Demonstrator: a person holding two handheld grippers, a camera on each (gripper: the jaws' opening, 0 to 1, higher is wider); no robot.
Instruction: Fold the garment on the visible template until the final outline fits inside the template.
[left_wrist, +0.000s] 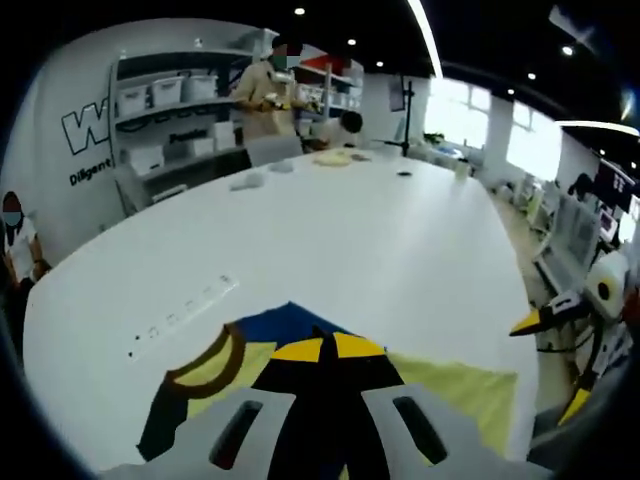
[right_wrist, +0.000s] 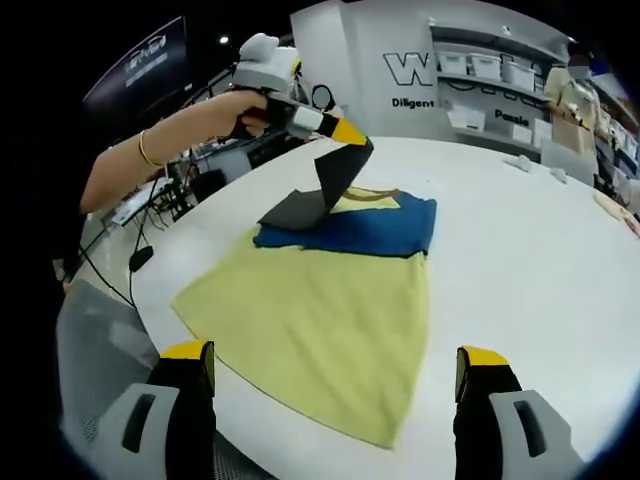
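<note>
A yellow garment (right_wrist: 330, 310) with a blue upper part (right_wrist: 370, 228) and a brown collar (left_wrist: 212, 365) lies flat on the white table (right_wrist: 520, 250). My left gripper (left_wrist: 328, 348), held by a hand, is shut on the garment's black sleeve (right_wrist: 325, 185) and holds it lifted above the blue part, folded over. From the right gripper view the left gripper (right_wrist: 350, 137) hangs at the garment's far end. My right gripper (right_wrist: 333, 355) stands wide open at the garment's near hem, with nothing between its jaws. It also appears in the left gripper view as the right gripper (left_wrist: 552, 365) beyond the table's edge.
A flush power strip (left_wrist: 180, 315) sits in the table left of the garment. Small items (left_wrist: 332, 158) lie at the table's far end, where people stand by shelves of bins (left_wrist: 165, 95). A grey chair (right_wrist: 95, 340) stands by the near table edge.
</note>
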